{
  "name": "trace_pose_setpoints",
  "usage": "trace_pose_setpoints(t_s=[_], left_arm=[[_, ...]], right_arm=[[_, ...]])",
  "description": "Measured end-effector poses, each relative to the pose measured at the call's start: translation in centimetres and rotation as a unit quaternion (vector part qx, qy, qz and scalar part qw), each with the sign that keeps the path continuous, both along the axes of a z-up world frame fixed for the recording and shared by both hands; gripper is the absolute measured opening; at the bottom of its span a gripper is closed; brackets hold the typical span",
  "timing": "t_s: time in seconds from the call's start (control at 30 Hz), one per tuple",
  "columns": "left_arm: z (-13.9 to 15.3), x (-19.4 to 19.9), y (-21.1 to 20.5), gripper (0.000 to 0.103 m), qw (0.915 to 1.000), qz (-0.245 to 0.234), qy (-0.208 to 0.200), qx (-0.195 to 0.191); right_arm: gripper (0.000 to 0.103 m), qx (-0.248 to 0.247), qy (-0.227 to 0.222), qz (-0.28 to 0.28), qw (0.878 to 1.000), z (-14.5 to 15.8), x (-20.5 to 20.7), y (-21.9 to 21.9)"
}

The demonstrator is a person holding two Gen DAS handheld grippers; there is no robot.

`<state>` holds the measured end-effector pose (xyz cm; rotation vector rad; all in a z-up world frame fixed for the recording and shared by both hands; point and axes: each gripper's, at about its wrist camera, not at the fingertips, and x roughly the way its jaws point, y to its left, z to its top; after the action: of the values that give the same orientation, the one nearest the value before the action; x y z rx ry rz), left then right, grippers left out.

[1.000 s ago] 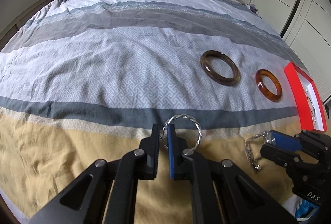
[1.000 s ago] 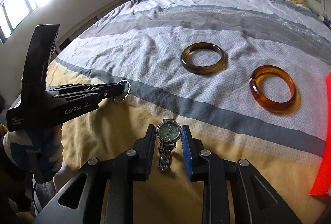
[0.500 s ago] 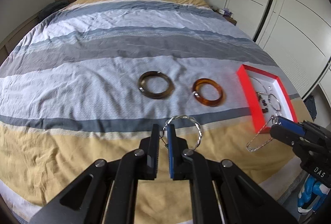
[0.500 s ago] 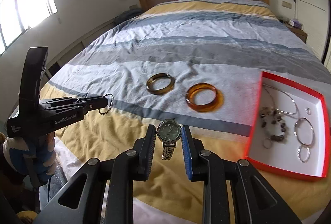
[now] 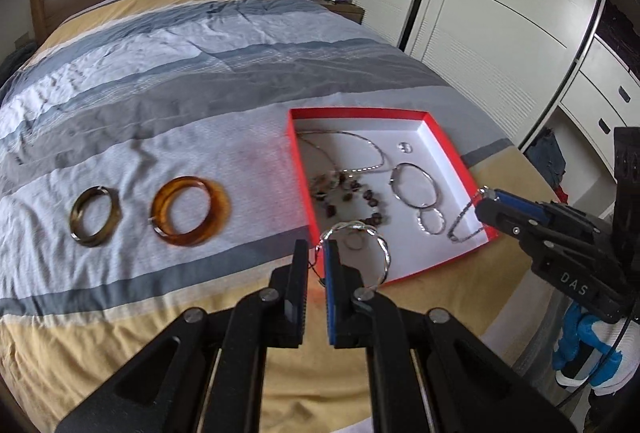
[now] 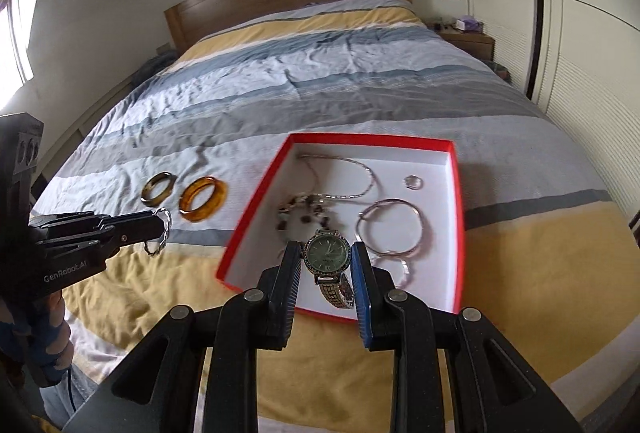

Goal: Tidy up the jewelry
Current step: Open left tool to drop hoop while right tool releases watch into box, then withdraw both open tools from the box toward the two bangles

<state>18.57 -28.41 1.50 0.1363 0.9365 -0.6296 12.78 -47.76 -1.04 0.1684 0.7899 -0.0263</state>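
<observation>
We see the left gripper (image 5: 316, 257) clenched on a twisted silver bangle (image 5: 378, 247), held in the air at the near left corner of the red box (image 5: 302, 177). The bangle's loop sticks out to the right of the jaws. In the right wrist view the same bangle (image 6: 163, 231) hangs from the left gripper (image 6: 158, 227) over the yellow stripe of the bedspread (image 6: 360, 81).

The right gripper (image 6: 326, 259) grasps a silver wristwatch (image 6: 327, 256) by its round case, green dial facing the camera, and the metal band hangs down between the jaws. It sits above the near part of the red box (image 6: 458, 233). From the left wrist view we see the right gripper (image 5: 486, 201) at the box's right edge with the band (image 5: 464, 219) dangling from it into the box.

Inside the white-lined box lie a thin chain necklace (image 5: 360, 143), a dark beaded bracelet (image 5: 348, 197), a large hoop (image 5: 414, 185), a smaller hoop (image 5: 432, 223), and a small ring (image 5: 405, 147), maybe with a stone.

Left of the box, on the white band of the bedspread, an amber bangle (image 5: 190, 211) and a dark brown bangle (image 5: 95, 215) lie flat side by side, apart.
</observation>
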Motion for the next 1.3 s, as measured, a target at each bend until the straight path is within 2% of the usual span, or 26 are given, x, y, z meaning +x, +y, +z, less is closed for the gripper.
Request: trace_pose_setpoints(t_s=[0.13,0.27,0.47,0.7,0.8,0.87,1.0,1.17,1.3], left_arm=[[-1.8,1.2,-4.0,0.007,0.9997,-0.012,0.015,0.014],[-4.4,2.2,-6.2,0.007,0.9986,-0.011,0.035,0.038],[-7.1,2.6,-6.7,0.007,0.9964,-0.014,0.054,0.063],[-7.6,2.4,-7.0,0.008,0.9961,-0.017,0.053,0.069],[-7.6,2.3,-6.9,0.008,0.9961,-0.015,0.055,0.068],[-7.4,2.1,-6.9,0.009,0.9961,-0.015,0.055,0.067],[-6.3,1.2,-6.5,0.02,0.9967,-0.014,0.048,0.064],[-3.1,-0.9,-5.1,0.025,0.9985,-0.007,0.02,0.051],[0.5,-3.5,-3.2,0.031,0.9989,0.003,-0.018,0.044]], right_arm=[[0.025,0.0,0.015,-0.013,1.0,-1.8,1.1,-2.1],[0.025,0.0,0.039,-0.009,0.999,-3.9,2.5,-2.7],[0.025,-0.001,0.077,0.0,0.997,-6.5,3.8,-2.7],[0.026,-0.019,0.106,0.001,0.994,-7.8,4.3,-2.4],[0.027,-0.021,0.111,-0.004,0.994,-7.8,4.1,-2.5],[0.032,-0.021,0.112,-0.012,0.993,-7.7,3.8,-2.8],[0.035,-0.02,0.103,-0.021,0.994,-6.4,2.8,-2.9],[0.039,-0.023,0.078,-0.033,0.996,-3.3,0.8,-2.5],[0.042,-0.024,0.05,-0.038,0.998,-0.1,-1.5,-1.2]])
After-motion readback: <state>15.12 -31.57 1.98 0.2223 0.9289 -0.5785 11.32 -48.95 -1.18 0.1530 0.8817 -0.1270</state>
